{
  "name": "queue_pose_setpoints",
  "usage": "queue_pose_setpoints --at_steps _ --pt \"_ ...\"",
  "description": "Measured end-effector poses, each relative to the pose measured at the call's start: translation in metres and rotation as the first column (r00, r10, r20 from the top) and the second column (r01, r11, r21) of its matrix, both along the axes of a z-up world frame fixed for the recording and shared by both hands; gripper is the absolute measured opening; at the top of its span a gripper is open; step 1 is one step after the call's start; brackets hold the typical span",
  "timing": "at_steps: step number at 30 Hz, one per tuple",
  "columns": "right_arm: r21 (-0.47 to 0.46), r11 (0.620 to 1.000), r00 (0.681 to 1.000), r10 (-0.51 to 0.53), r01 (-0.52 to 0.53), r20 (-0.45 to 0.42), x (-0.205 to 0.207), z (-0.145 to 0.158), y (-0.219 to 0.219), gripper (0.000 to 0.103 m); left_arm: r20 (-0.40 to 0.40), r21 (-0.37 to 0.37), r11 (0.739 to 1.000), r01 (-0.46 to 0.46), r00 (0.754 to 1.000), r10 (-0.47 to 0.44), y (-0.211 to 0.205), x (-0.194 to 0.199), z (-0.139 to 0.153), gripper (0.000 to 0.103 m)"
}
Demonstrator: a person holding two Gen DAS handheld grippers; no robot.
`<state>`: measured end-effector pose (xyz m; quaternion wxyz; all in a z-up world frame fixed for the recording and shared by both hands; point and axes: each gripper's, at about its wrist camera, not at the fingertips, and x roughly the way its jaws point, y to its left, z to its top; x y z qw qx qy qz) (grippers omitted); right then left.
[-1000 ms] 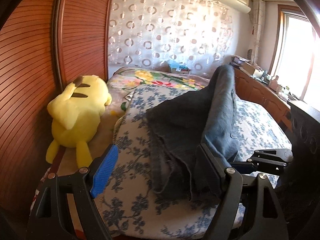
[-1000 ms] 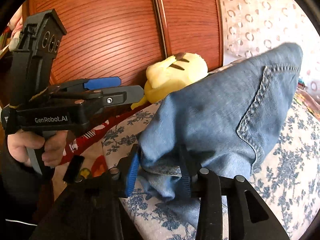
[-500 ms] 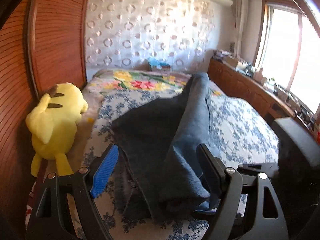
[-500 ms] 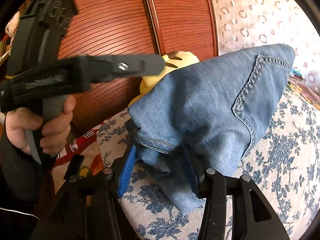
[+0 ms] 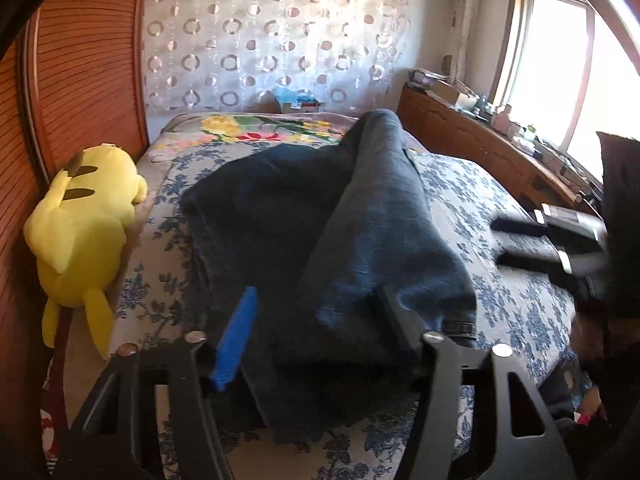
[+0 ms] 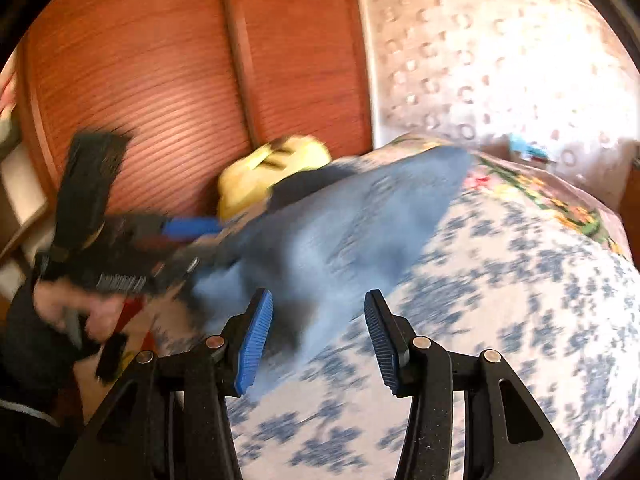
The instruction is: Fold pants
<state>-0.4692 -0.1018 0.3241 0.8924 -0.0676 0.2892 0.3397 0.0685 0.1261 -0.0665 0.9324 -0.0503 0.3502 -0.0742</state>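
Observation:
Blue denim pants (image 5: pixel 320 220) lie bunched and partly folded on the flowered bed; they also show, blurred, in the right wrist view (image 6: pixel 340 232). My left gripper (image 5: pixel 316 324) stands with its jaws apart around the near edge of the pants, and the cloth lies between the fingers. My right gripper (image 6: pixel 318 334) is open and empty, just off the near corner of the pants. It also shows at the right of the left wrist view (image 5: pixel 520 240), blurred and clear of the cloth. My left gripper shows at the left of the right wrist view (image 6: pixel 120 248).
A yellow plush toy (image 5: pixel 84 232) lies at the bed's left edge against the red-brown wooden wardrobe (image 5: pixel 80 80). The blue-flowered bedspread (image 5: pixel 500 300) spreads to the right. A wooden sideboard (image 5: pixel 480 148) with clutter runs under the window.
My right gripper has let go of the pants, opened and drawn back to the right. The lifted fold has dropped onto the bed. My left gripper has moved forward over the cloth.

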Motion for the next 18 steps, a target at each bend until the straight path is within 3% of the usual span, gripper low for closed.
queue_pose_setpoints --at_steps 3,6,13,18 --pt "0.01 0.998 0.998 -0.058 0.058 0.027 0.023 0.009 -0.003 0.05 0.005 -0.006 1.0 0.03 1.0 -0.03 -0.006 -0.003 0.002 0.042" --pt "0.041 0.992 0.993 -0.121 0.122 -0.011 0.056 0.012 -0.001 0.051 0.004 -0.002 0.999 0.052 0.999 -0.052 -0.01 -0.003 0.001 0.035" --pt "0.075 0.974 0.971 -0.204 0.214 -0.128 0.122 0.008 0.015 0.051 -0.009 0.009 0.998 0.061 0.998 -0.061 -0.012 -0.003 -0.002 0.032" --pt "0.067 0.981 0.952 -0.161 0.184 -0.26 0.156 -0.001 0.029 0.051 -0.022 0.003 0.997 0.079 0.997 -0.079 -0.013 -0.001 -0.008 0.007"
